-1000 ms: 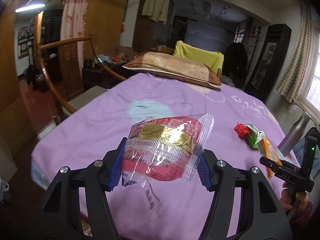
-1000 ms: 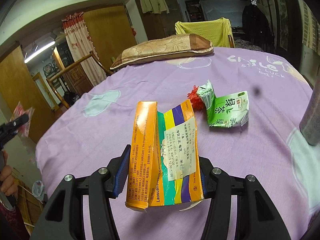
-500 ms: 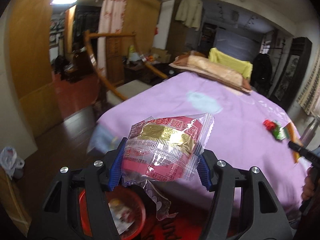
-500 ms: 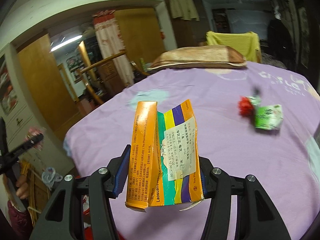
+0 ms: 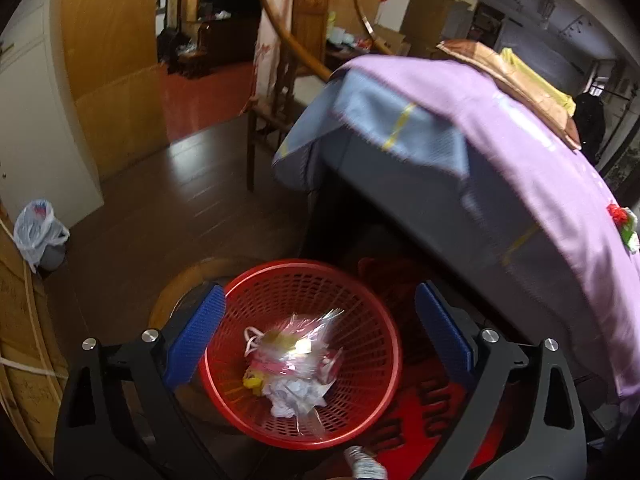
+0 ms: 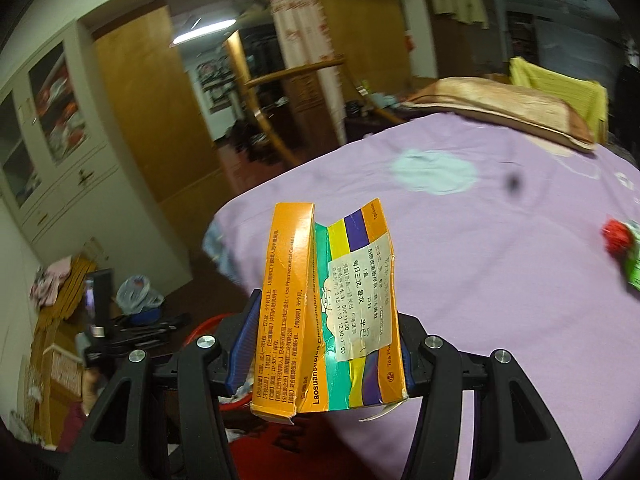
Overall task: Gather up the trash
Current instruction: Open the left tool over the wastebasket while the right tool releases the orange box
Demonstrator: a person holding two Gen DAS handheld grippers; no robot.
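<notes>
Left wrist | left claw [image 5: 320, 336] just opened | wrapper [image 5: 298, 354] now in basket [image 5: 372, 412]

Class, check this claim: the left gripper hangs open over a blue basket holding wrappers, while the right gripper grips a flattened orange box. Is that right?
One detail is wrong: the basket is red, as the left wrist view shows. The rest stands: the left gripper, jaws just opened, hangs above the wrappers; the right gripper grips the flattened orange box.

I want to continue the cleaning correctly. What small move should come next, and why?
Probably carry the flattened orange box, clamped in the right gripper, over the red basket and let go. The left gripper has just opened, empty, above it, and its clear wrapper lies inside.
</notes>
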